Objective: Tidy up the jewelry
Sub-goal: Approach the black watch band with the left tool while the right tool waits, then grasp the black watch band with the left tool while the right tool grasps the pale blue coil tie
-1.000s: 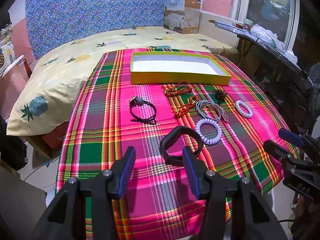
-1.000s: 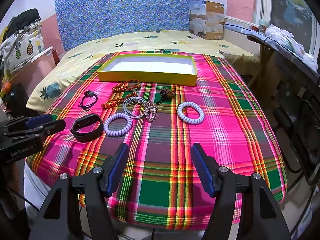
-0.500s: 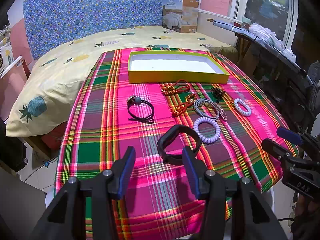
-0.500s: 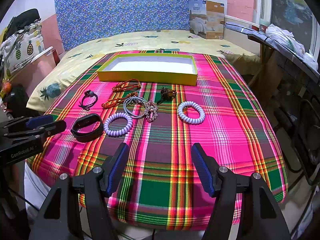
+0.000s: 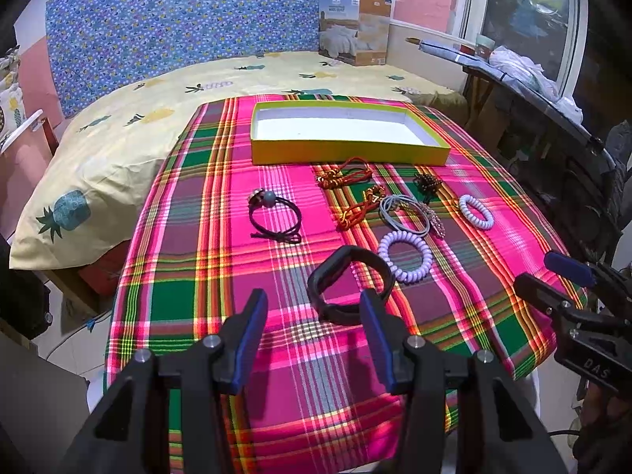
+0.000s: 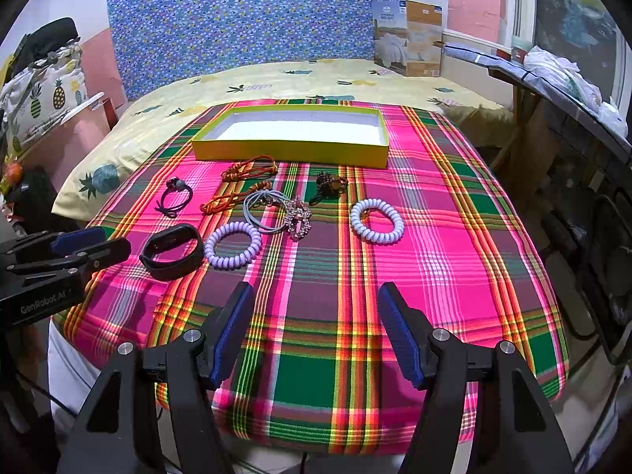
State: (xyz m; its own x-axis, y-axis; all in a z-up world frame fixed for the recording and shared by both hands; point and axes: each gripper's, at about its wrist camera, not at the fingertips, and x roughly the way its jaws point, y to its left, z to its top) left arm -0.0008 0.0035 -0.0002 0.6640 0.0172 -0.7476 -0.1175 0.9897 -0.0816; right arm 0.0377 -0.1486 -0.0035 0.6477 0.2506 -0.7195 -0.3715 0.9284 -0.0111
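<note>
A yellow tray (image 5: 347,152) (image 6: 288,152) with a white floor lies empty at the far side of the plaid table. In front of it lie a black band (image 5: 347,280) (image 6: 172,251), a lilac coil bracelet (image 5: 405,254) (image 6: 233,249), a white coil bracelet (image 5: 476,211) (image 6: 376,221), a black hair tie with beads (image 5: 276,217) (image 6: 173,197), orange cords (image 5: 343,175) (image 6: 249,170), a grey ring with a sparkly piece (image 5: 407,213) (image 6: 276,211) and a dark beaded piece (image 5: 426,185) (image 6: 328,185). My left gripper (image 5: 312,333) hangs open just short of the black band. My right gripper (image 6: 316,330) is open over bare cloth.
A bed with a pineapple sheet (image 5: 138,118) (image 6: 355,79) runs behind and to the left of the table. A cardboard box (image 5: 355,27) (image 6: 410,39) stands at its far end. A dark shelf with bags (image 5: 533,71) (image 6: 561,75) lines the right side.
The left gripper has drifted slightly to the right, so the table and jewelry sit a little further left in its view. The right gripper has barely moved. Nothing on the table was touched.
</note>
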